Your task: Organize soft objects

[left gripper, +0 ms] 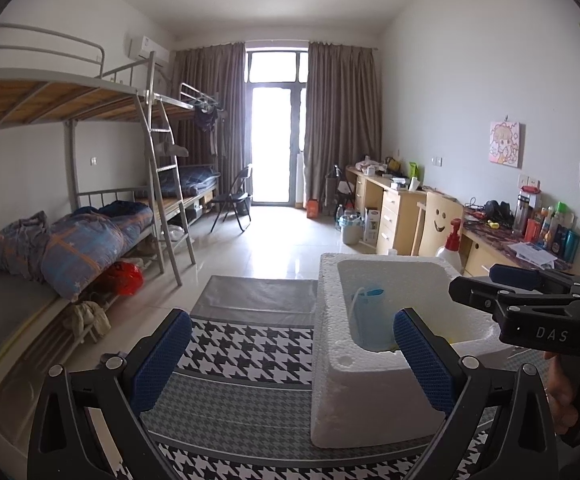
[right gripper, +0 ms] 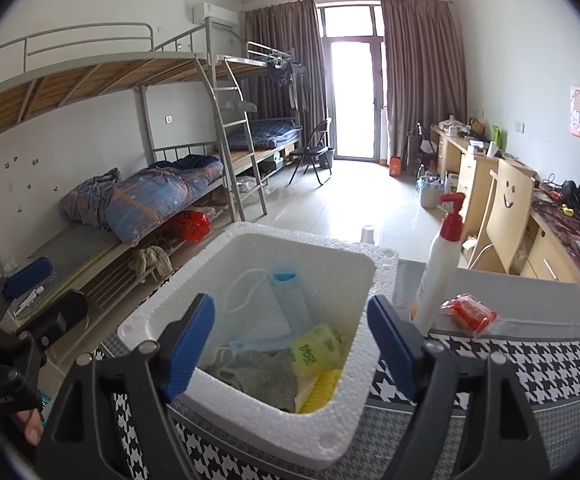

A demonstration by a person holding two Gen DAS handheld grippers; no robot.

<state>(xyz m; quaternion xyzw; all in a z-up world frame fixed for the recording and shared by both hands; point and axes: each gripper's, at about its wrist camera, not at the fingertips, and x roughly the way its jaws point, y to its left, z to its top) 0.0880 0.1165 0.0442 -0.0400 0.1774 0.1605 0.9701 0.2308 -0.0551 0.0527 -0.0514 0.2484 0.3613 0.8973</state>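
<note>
A white foam box [right gripper: 246,240] stands on the houndstooth-covered table [right gripper: 529,364]. Inside it lie blue face masks [right gripper: 286,304], a grey cloth [right gripper: 262,376], a yellow-green bag [right gripper: 321,350] and a yellow sponge [right gripper: 323,390]. My right gripper [right gripper: 291,344] hovers open just above the box's near rim, with nothing between its pads. My left gripper [left gripper: 293,354] is open and empty, low over the table to the left of the box [left gripper: 329,320]. Each gripper shows in the other's view: the right gripper [left gripper: 477,284] at the box's right side, the left gripper [right gripper: 50,292] at the far left.
A white pump bottle with a red top [right gripper: 437,276] and a red packet in clear wrap [right gripper: 469,314] sit on the table right of the box. Bunk beds [right gripper: 150,196] line the left wall. Desks and a wooden chair [right gripper: 505,216] line the right wall.
</note>
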